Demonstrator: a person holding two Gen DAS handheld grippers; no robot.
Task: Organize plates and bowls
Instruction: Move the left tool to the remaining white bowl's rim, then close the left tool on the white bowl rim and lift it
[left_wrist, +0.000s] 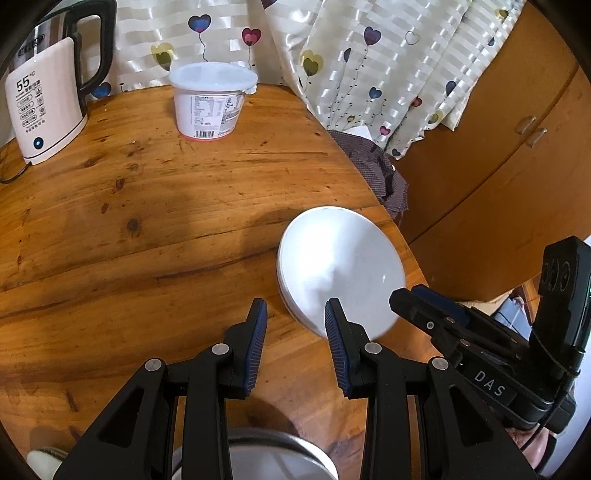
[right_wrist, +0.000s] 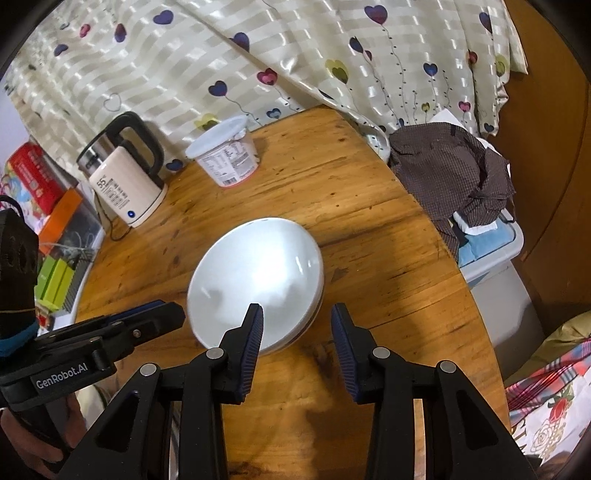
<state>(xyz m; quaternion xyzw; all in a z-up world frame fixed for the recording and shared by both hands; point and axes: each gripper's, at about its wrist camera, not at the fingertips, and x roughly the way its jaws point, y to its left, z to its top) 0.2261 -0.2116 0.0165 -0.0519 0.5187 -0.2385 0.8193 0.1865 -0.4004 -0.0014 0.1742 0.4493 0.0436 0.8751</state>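
A stack of white plates lies on the round wooden table near its right edge; it also shows in the right wrist view. My left gripper is open and empty, just in front of the stack's near left rim. My right gripper is open and empty, at the stack's near right rim, and its fingers show from the side in the left wrist view. A metal bowl rim sits under my left gripper, mostly hidden.
A white electric kettle and a white lidded tub stand at the table's far side by a heart-print curtain. A checked cloth on a plastic bin sits off the table's right edge. Boxes lie left.
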